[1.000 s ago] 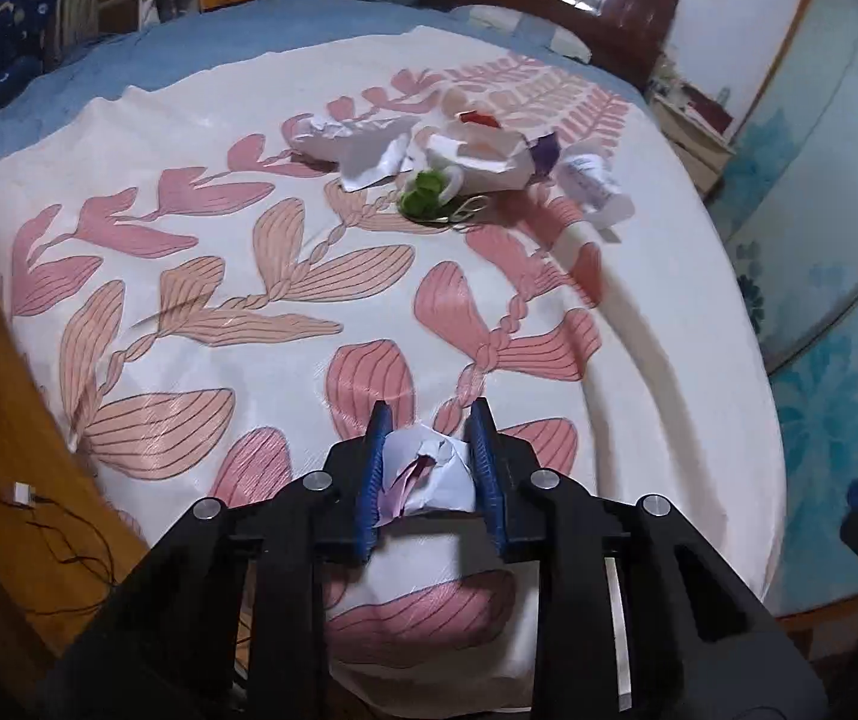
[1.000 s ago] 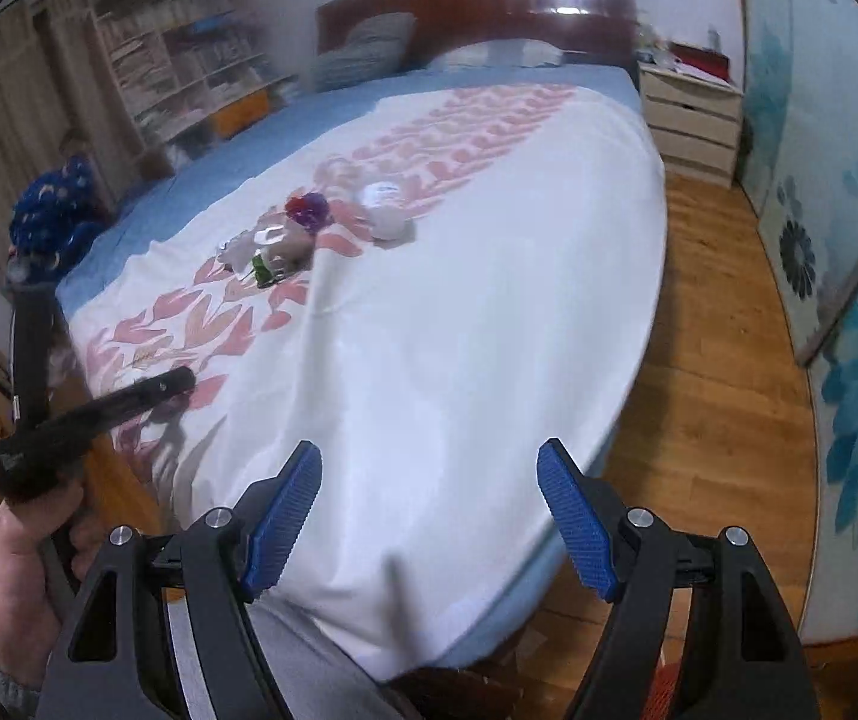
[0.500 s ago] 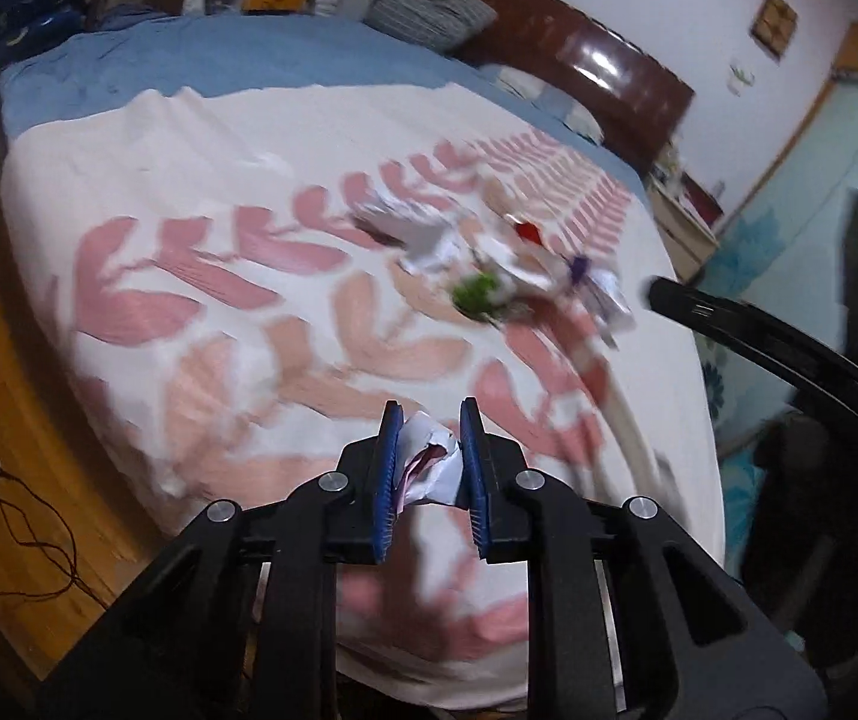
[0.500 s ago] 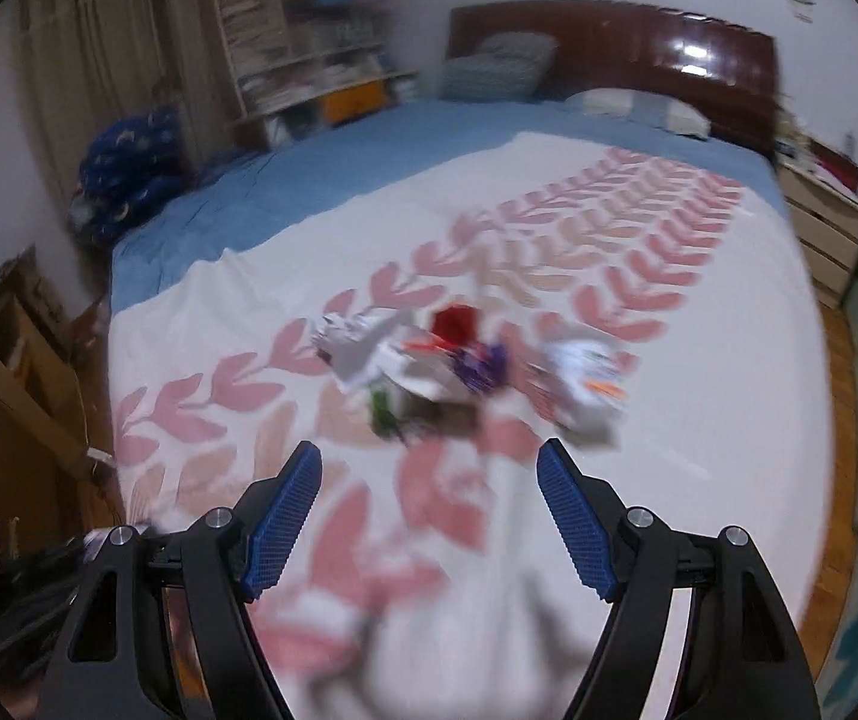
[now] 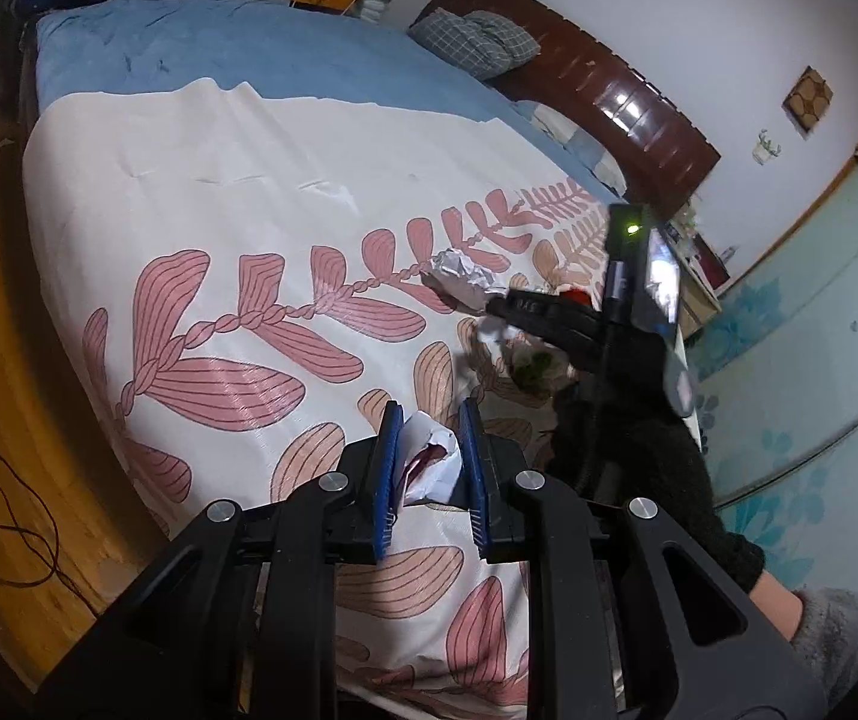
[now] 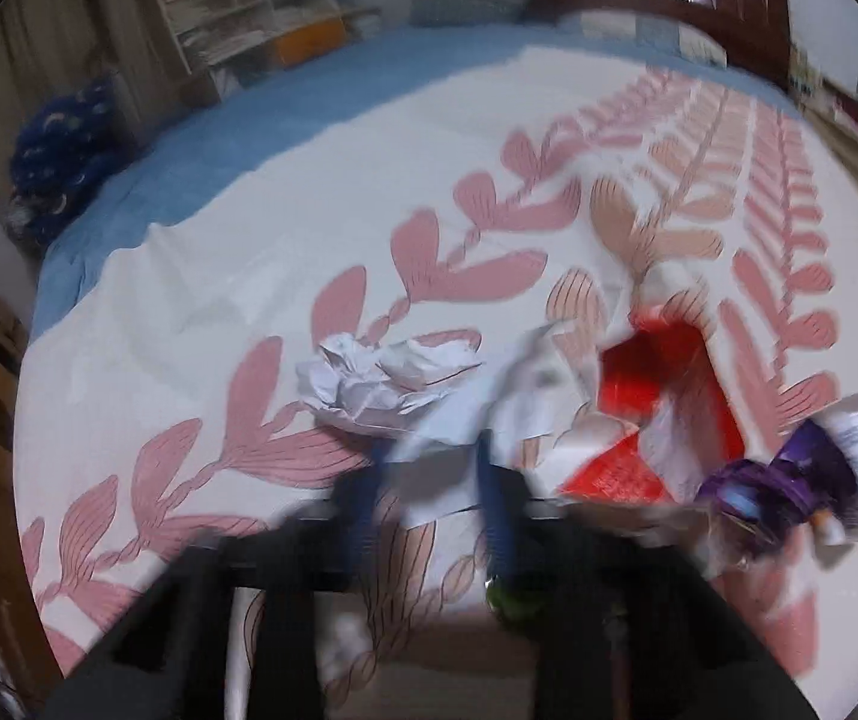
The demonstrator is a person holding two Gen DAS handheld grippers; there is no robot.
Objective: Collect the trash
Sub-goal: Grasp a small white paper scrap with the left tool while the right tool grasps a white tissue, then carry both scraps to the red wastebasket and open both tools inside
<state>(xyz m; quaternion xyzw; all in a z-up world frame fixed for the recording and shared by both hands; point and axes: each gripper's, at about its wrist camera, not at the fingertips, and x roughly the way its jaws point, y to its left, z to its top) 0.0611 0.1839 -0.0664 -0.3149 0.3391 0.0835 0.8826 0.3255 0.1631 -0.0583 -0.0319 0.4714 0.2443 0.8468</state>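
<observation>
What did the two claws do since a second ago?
The right claw swung from the bed's edge over to the trash pile, and its jaws have just been closing around a white paper scrap; blur hides whether they grip it yet. The left claw drifted sideways a bit. It still pinches its crumpled paper. The paper ball and red wrapper stayed on the bed.

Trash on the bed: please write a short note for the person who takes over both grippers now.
Left gripper: shut on a crumpled paper wad.
Right gripper: jaws just closed over a white scrap in the trash pile; view blurred, grip not certain.
Still on the bedspread: crumpled white paper, red wrapper, purple wrapper.
Done: one wad picked. Left: the pile; no bin in view.
</observation>
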